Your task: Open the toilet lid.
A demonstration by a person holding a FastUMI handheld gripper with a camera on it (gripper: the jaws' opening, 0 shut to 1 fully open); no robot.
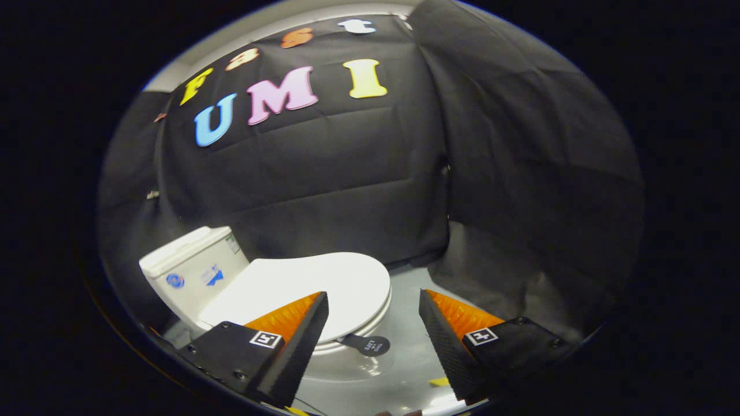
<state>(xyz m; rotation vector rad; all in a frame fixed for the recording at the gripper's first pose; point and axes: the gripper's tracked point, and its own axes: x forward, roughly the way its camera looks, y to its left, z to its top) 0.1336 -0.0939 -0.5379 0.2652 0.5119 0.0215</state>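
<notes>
The gripper (pixel 373 300) is hanging above the toilet (pixel 272 294) with its fingers (pixel 306 329) spread wide and holding nothing. The toilet lid (pixel 306 286) is lying flat and closed on the bowl, starting just ahead of the fingers and running away toward ten o'clock, where the cistern (pixel 191 266) is standing against the black cloth wall. The lid's front edge is sitting in the gap between the fingers, a little nearer the left one, which is covering part of it.

A small dark tab (pixel 367 345) is poking out from under that front rim at about six o'clock from the lid's middle, over the pale floor (pixel 404 358). That is looking like the handle to go for.

By my reckoning the lid is a stiff, smooth, glossy plastic shell: light enough to swing on its hinge back by the cistern, but slippery if pinched on its curved top. The tab, or failing that the thin front lip, should give the fingers something to close on. It will be turning in an arc, so the pull wants to go up and back toward ten o'clock, gently, or it may knock against the cistern.
</notes>
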